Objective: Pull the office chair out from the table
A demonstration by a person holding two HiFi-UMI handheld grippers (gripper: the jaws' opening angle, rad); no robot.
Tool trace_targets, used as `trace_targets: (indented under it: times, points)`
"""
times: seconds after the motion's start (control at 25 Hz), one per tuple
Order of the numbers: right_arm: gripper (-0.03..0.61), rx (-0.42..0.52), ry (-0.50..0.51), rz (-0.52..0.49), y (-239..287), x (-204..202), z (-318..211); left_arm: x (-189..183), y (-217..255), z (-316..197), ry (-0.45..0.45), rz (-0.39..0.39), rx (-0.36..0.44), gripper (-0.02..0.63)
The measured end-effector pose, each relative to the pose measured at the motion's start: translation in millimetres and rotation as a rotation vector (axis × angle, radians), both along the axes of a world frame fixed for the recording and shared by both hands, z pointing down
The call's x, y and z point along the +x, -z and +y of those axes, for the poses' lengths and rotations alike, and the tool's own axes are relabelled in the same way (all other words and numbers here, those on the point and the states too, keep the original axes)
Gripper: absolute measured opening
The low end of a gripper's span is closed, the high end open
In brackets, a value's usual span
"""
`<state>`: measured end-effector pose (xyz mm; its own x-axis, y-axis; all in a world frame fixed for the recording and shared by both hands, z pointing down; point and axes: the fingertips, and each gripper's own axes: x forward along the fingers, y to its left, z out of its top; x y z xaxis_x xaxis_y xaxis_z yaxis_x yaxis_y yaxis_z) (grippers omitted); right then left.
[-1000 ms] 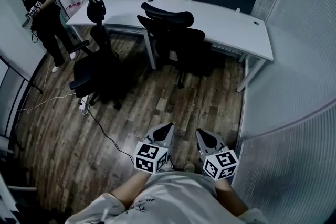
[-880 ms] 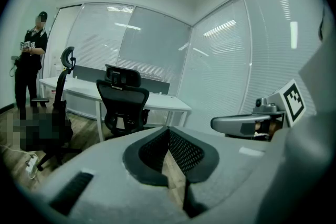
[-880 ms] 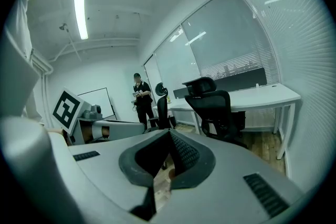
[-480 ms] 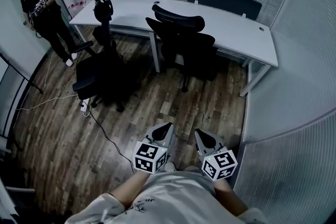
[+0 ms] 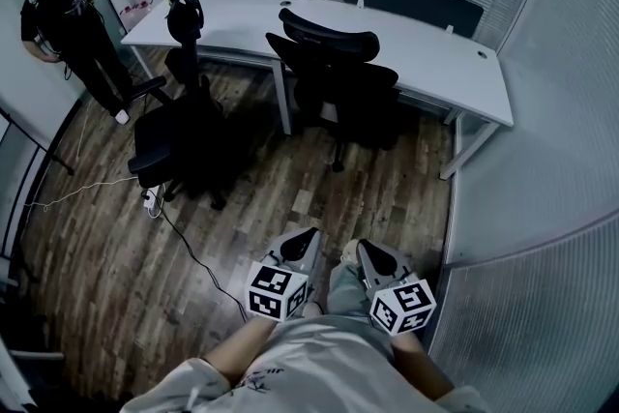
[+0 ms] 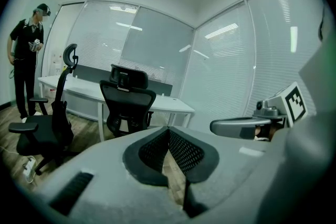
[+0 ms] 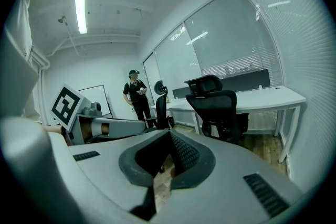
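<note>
**Both grippers closed and empty, chair tucked at the table**

Head view: the black mesh-backed office chair (image 5: pixel 334 77) stands pushed in at the near edge of the long white rectangular table (image 5: pixel 426 44), its back turned toward the person holding the grippers. A second black office chair (image 5: pixel 179 126) stands out on the dark wood-plank floor (image 5: pixel 368 189) to the left, clear of the table. A person in dark clothes (image 5: pixel 63 14) stands at the far left. The left gripper (image 5: pixel 308 234) and right gripper (image 5: pixel 366 247) are held side by side low in the view, well apart from the chair.

Left gripper view: the 2 jaws meet at the tips with nothing between them; the chair at the table shows beyond them.

Right gripper view: these jaws are together too, and empty, with the chair ahead and slightly right.
</note>
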<state>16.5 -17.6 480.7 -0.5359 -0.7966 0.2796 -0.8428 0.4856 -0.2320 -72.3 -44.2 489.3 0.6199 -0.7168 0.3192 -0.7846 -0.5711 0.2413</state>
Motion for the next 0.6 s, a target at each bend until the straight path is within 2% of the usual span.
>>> trace_targets:
  times: [0.28, 0.6]
  points:
    - [0.006, 0.001, 0.029, -0.007, -8, -1, -53, 3, -6, -46, 0.027, 0.002, -0.001, 0.011]
    - [0.006, 0.013, 0.059, -0.006, -8, 21, -143, 18, -7, -133, 0.066, -0.015, 0.003, 0.011]
